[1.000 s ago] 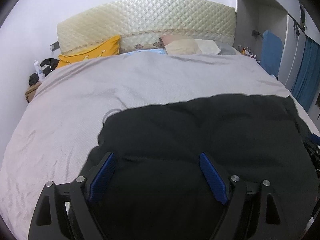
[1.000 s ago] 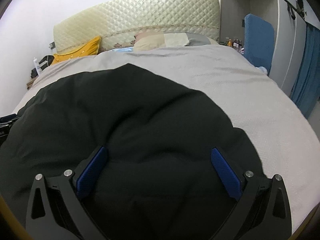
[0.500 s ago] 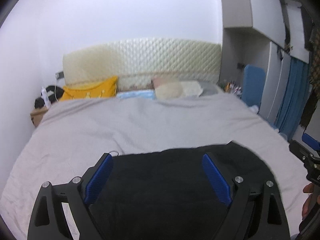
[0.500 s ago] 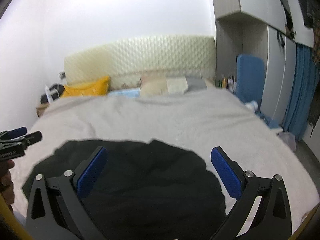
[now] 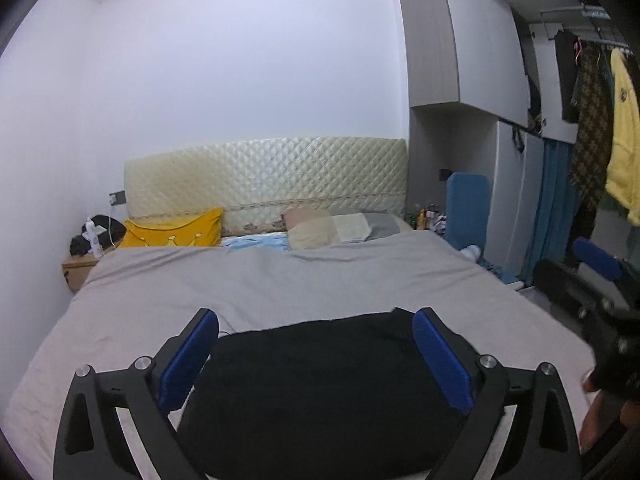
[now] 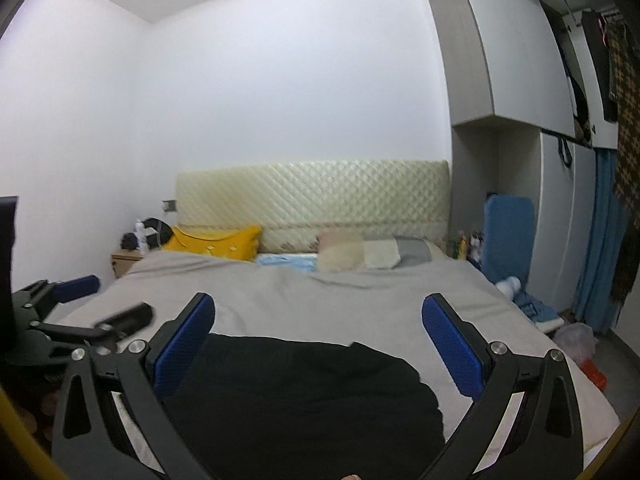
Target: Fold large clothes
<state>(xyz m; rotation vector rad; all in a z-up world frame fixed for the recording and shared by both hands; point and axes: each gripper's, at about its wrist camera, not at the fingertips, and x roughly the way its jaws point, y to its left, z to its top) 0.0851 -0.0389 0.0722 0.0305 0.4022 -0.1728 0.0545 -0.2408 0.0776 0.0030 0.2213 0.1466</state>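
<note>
Both claws gape wide and hold nothing: the left claw [image 5: 316, 354] and the right claw [image 6: 320, 338] hang above the near end of a grey-covered bed [image 5: 280, 280]. A black garment [image 5: 320, 392] lies bunched there, below both. Beyond are pillows, a quilted headboard [image 5: 264, 176] and white walls; wardrobes [image 6: 520, 60] stand right.

Both claws have drawn back from the black garment [image 5: 320, 392].
</note>
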